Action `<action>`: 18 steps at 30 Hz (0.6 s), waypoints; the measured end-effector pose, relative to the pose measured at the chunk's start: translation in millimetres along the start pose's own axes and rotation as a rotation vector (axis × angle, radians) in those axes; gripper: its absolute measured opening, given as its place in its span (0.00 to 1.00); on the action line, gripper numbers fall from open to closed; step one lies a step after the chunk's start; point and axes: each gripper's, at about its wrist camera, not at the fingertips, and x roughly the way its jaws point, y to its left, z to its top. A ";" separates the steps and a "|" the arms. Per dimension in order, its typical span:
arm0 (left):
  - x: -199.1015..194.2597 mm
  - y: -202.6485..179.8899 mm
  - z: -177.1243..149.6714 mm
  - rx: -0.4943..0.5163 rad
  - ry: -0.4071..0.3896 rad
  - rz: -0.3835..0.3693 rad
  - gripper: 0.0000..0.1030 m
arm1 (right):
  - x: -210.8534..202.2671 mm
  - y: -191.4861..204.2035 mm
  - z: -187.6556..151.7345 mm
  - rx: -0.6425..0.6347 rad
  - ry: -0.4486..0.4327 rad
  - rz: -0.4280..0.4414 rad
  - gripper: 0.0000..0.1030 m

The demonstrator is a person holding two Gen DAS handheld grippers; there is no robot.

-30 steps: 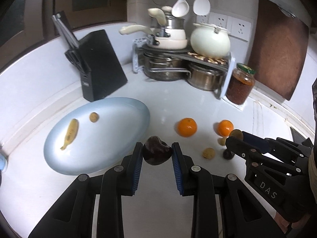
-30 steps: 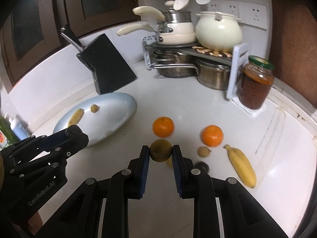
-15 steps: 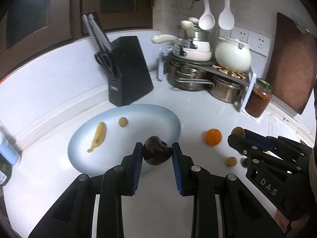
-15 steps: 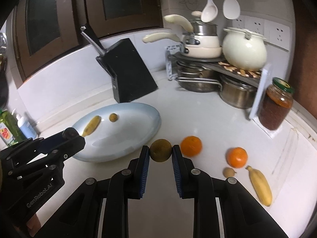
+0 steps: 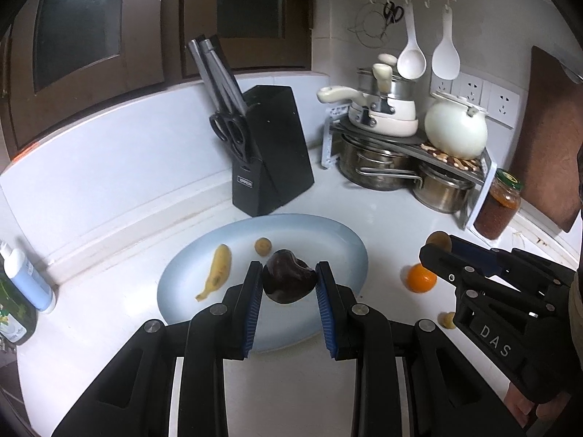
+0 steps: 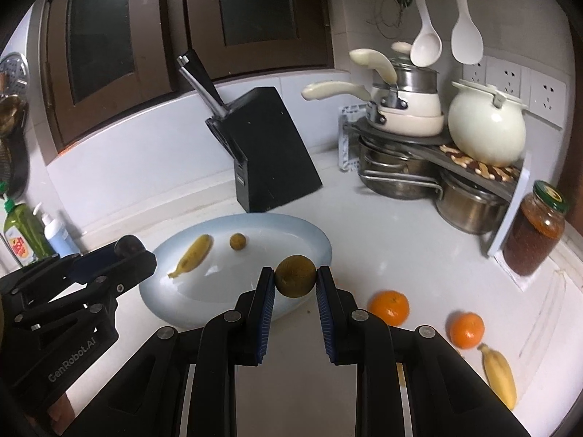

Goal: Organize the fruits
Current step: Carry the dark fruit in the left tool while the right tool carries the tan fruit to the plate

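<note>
My left gripper (image 5: 289, 280) is shut on a dark purple fruit (image 5: 289, 281) and holds it above the pale blue oval plate (image 5: 339, 244). The plate carries a small banana (image 5: 217, 269) and a small brown round fruit (image 5: 262, 245). My right gripper (image 6: 295, 281) is shut on a brown-green round fruit (image 6: 295, 276) over the plate's near right rim (image 6: 320, 244). Two oranges (image 6: 388, 306) (image 6: 466, 329) and a banana (image 6: 500, 375) lie on the white counter to the right.
A black knife block (image 6: 269, 153) stands behind the plate. A rack with pots and a white kettle (image 6: 486, 127) fills the back right corner, with a jar (image 6: 535, 229) beside it. Bottles (image 6: 22, 236) stand at the left edge. A small brown fruit (image 5: 446, 319) lies by the right gripper.
Both grippers have moved left and up with their fruits; the plate now lies right under and ahead of them, and the loose fruits have slid to the right.
</note>
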 end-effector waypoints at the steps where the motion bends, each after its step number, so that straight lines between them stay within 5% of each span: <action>1: 0.5 1.2 1.0 -0.001 -0.003 0.004 0.29 | 1.1 1.0 1.7 -0.003 -0.004 0.002 0.24; 18: 31.3 23.6 19.9 -0.006 0.013 0.059 0.29 | 44.7 11.3 32.6 -0.051 0.004 0.052 0.24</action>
